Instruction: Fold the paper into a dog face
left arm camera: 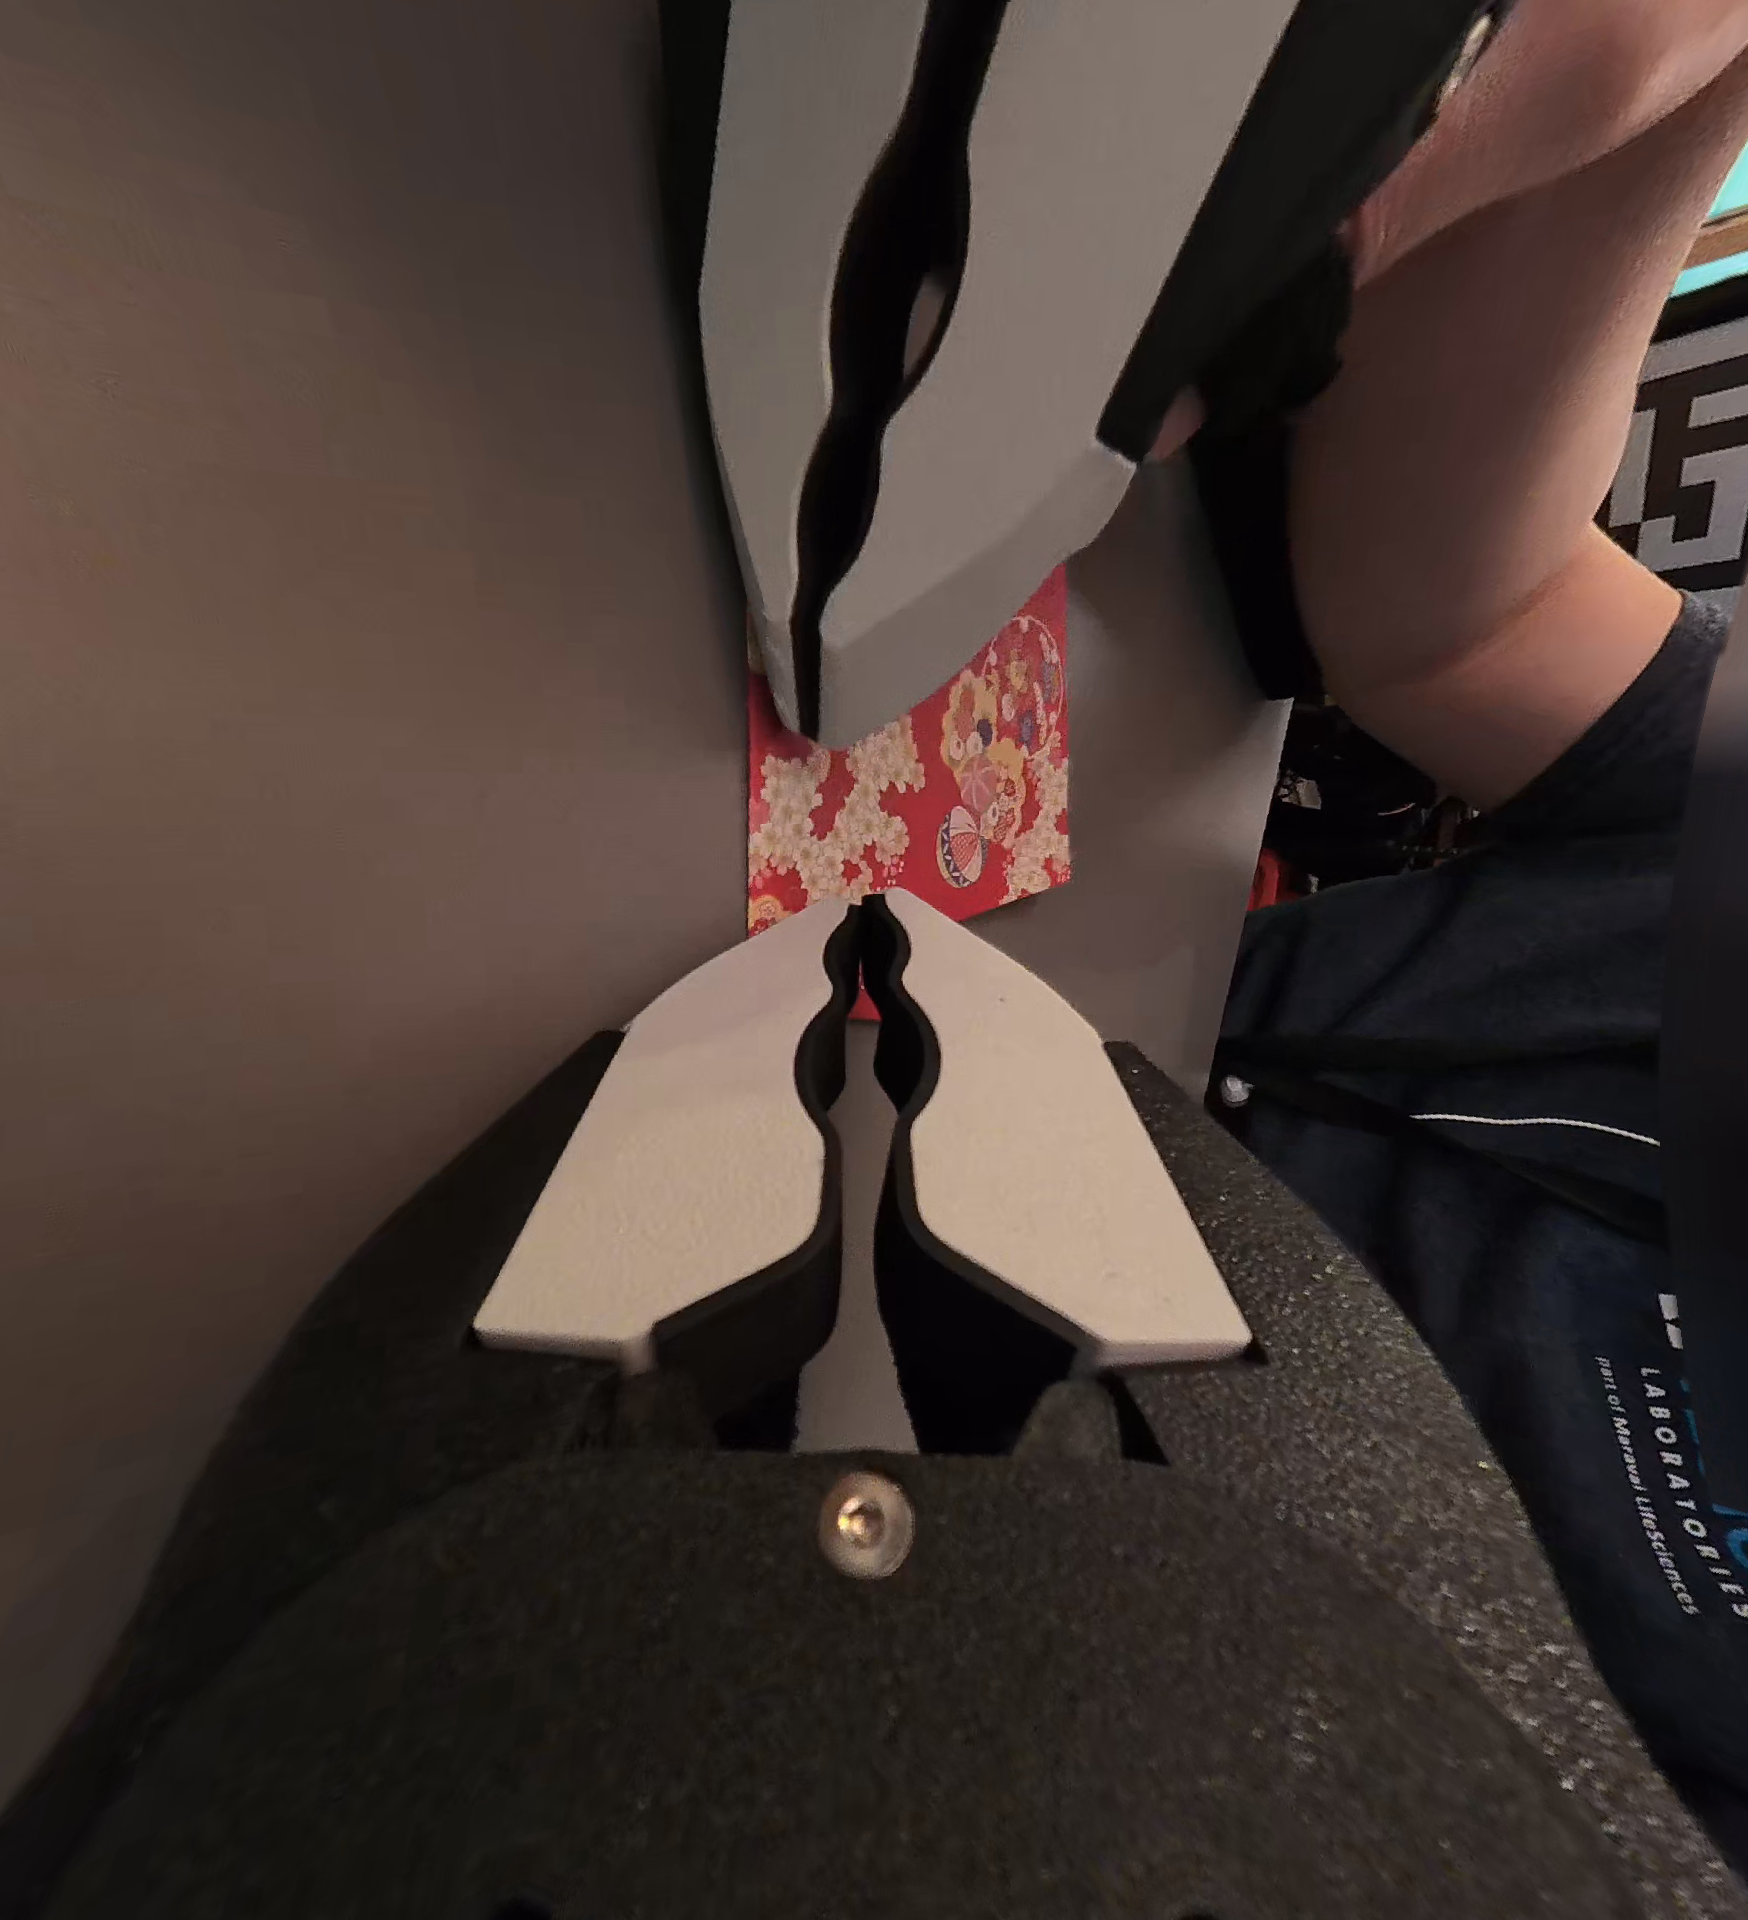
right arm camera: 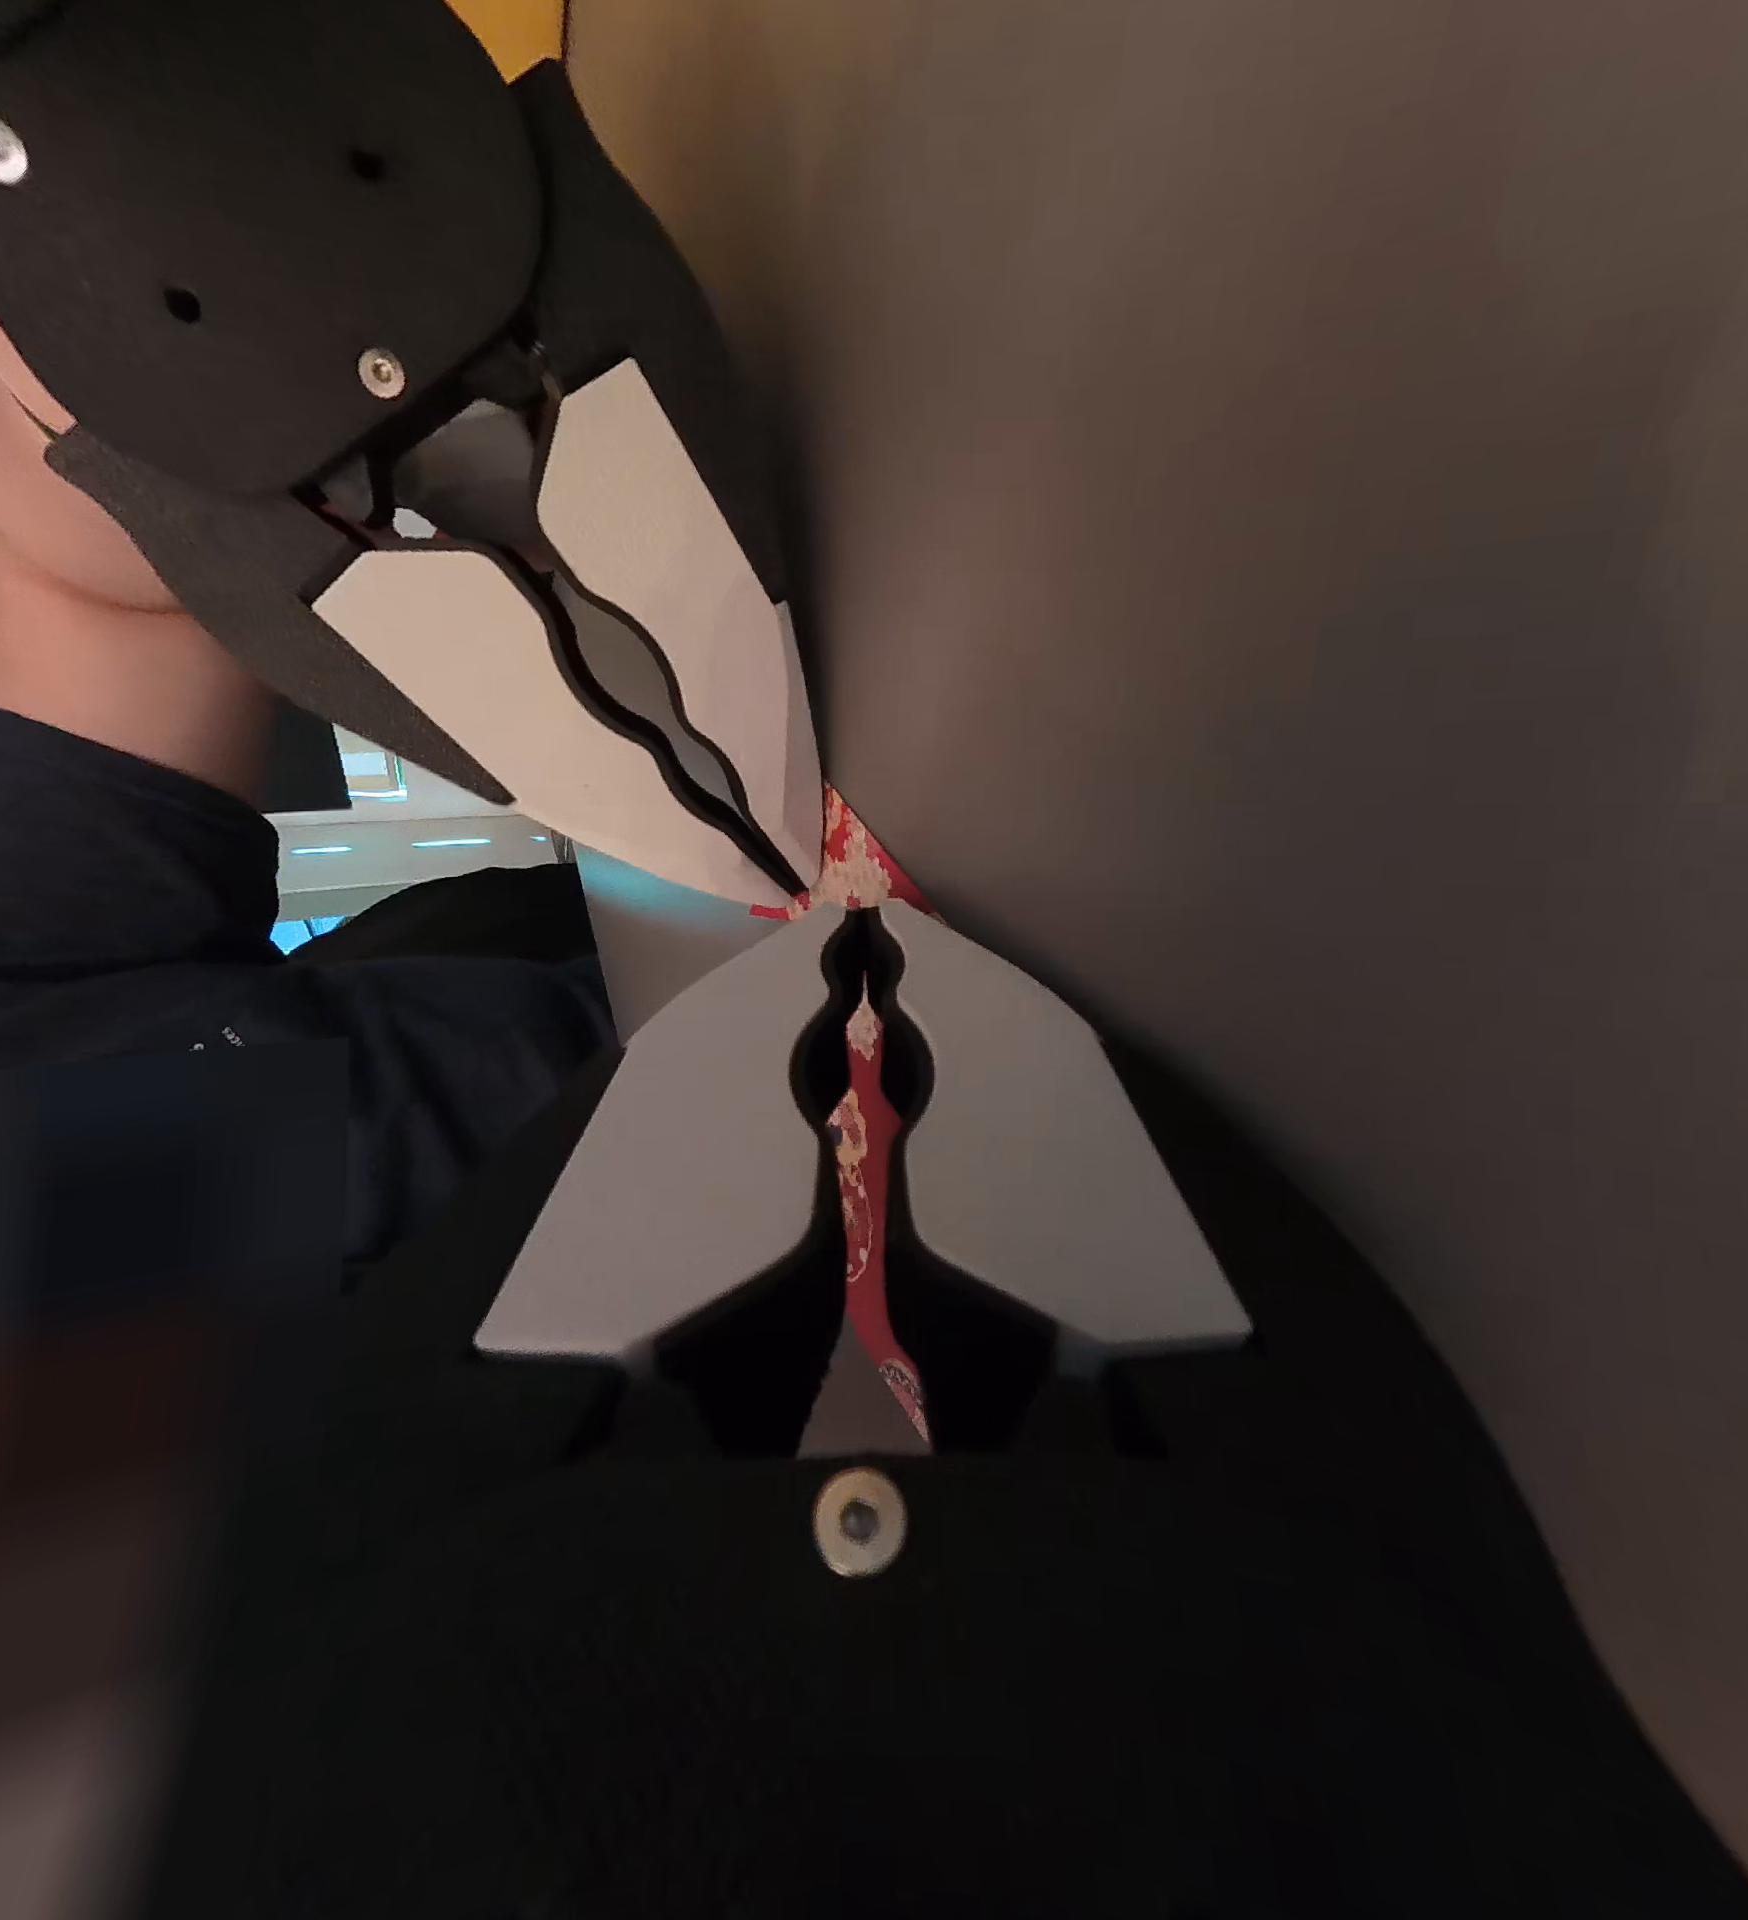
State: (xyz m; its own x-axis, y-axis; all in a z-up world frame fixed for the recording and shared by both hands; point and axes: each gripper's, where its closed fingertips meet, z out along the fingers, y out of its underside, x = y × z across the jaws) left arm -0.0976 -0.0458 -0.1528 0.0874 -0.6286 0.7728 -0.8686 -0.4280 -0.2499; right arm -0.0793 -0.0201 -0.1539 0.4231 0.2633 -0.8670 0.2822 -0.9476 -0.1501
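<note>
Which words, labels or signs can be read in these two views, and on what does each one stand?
Dark shirt: white and blue printed lettering, which I do not repeat.
Black-and-white marker: block pattern, no words.
Red flowered paper: no writing.
Shirt in right wrist view: tiny print, too blurred.

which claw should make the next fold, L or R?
Probably right. The right claw is shut on the paper with its sheet running between the fingers; the left claw only pinches the near edge, anchoring.

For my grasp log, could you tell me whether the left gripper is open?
No, the left gripper's white fingers meet at their tips on the red paper's edge.
</note>
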